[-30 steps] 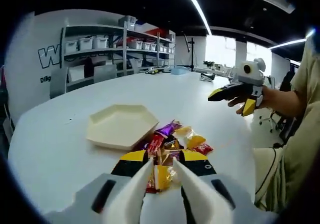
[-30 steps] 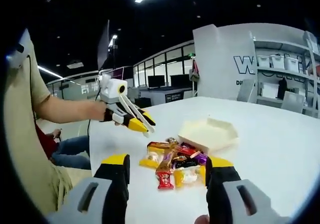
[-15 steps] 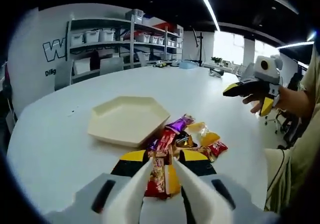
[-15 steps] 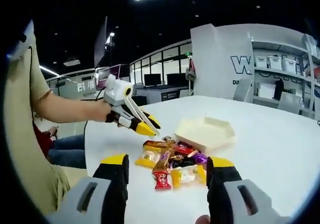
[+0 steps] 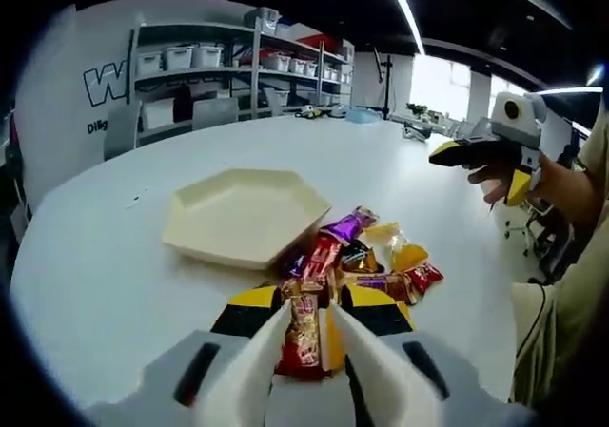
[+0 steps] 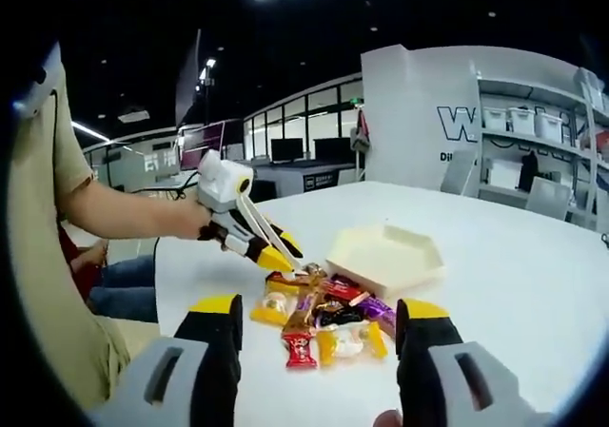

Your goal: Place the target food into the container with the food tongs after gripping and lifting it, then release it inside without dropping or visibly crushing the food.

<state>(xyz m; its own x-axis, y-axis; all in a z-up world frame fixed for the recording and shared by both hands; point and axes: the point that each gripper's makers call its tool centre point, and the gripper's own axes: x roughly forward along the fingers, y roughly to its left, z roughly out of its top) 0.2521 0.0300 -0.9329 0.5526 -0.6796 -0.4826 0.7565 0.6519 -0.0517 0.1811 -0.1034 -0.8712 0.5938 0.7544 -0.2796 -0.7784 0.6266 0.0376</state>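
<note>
A pile of wrapped candies (image 5: 366,256) lies on the white table beside an empty cream hexagonal tray (image 5: 243,208). My left gripper (image 5: 312,305) is shut on white food tongs (image 5: 262,365), whose two arms stand either side of a red-wrapped candy (image 5: 304,337) at the pile's near edge. Whether the tongs pinch it I cannot tell. From the right gripper view, the left gripper (image 6: 274,254) slants down, its tong tips at the edge of the candy pile (image 6: 328,313), with the tray (image 6: 385,256) behind. My right gripper (image 6: 324,311) stands open short of the pile; it also hovers at the right (image 5: 482,168).
The round table's edge (image 5: 476,351) curves close on the right of the left gripper view. Shelves with storage bins (image 5: 219,75) stand at the back wall. A person's forearm (image 6: 133,213) holds the left gripper, and someone sits beyond (image 6: 105,294).
The left gripper has come down and forward onto the pile's edge; the tongs, first over a yellow candy, now straddle the red one. The right gripper has stayed open and roughly in place.
</note>
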